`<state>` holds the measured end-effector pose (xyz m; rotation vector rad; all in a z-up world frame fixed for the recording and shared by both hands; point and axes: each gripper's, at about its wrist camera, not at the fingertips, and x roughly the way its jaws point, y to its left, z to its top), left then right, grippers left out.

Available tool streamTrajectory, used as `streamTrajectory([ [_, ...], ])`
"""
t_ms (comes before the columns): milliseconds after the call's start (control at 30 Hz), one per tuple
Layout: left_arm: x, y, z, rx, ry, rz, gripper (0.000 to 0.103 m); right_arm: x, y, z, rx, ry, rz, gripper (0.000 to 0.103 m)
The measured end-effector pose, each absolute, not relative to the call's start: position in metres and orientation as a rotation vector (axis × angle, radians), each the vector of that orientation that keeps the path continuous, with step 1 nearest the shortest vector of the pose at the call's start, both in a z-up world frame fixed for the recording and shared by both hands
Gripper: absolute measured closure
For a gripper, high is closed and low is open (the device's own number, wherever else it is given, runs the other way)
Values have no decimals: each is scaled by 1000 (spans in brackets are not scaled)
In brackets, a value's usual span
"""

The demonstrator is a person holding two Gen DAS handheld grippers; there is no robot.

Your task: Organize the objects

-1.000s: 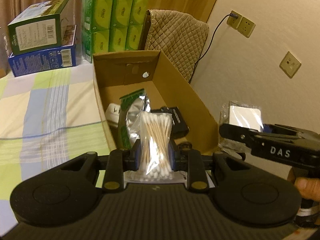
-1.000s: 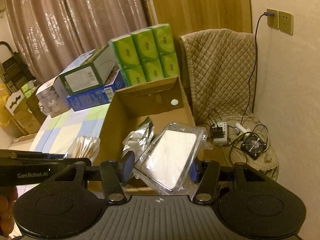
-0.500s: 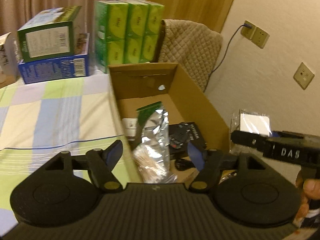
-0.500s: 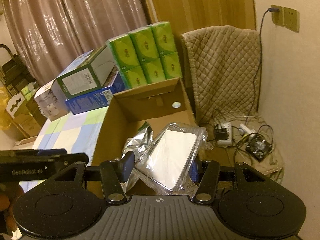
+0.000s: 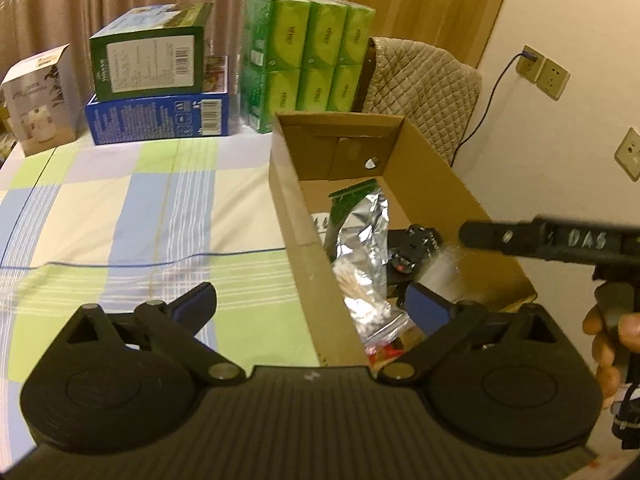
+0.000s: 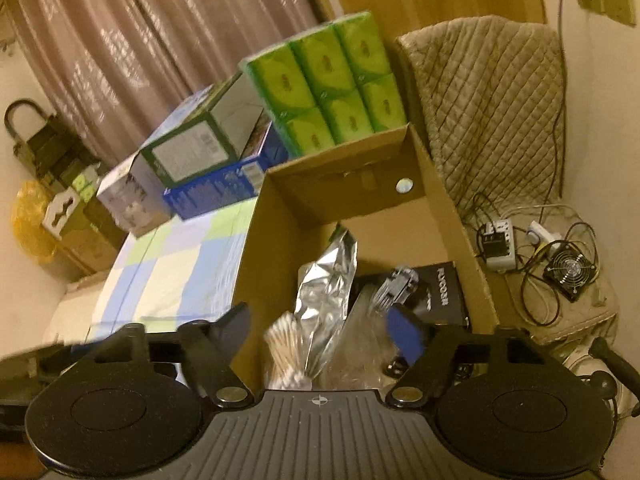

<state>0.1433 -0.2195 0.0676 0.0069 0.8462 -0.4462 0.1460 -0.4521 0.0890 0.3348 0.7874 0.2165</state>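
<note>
Both tools opening over the cardboard box [image 5: 316, 268]

Left tool [image 5: 316, 304] and right tool [image 6: 320, 328] spread wide, gripping nothing. The cotton swab bag [image 6: 286, 354] lies in the box's near end at the bed's right edge: light, soft, slippery plastic; pinch it mid-pack.

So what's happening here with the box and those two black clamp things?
A person is tidying small items into a cardboard box on the bed. Both handheld grippers, left gripper and right gripper, are opening over it with nothing pinched. A bag of cotton swabs lies inside by a silver foil pouch and a black box.
</note>
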Motion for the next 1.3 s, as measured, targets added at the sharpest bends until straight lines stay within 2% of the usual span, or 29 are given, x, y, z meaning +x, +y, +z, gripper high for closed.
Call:
streamTrajectory([
  [267, 120, -215, 66, 8, 829, -410, 1, 118, -461, 100, 330, 781, 175, 27],
  [867, 35, -223, 83, -48, 915, -371, 1, 15, -443, 122, 103, 813, 128, 27],
  [1300, -3, -225, 98, 17, 885, -347, 1, -28, -442, 128, 77, 818, 137, 27],
])
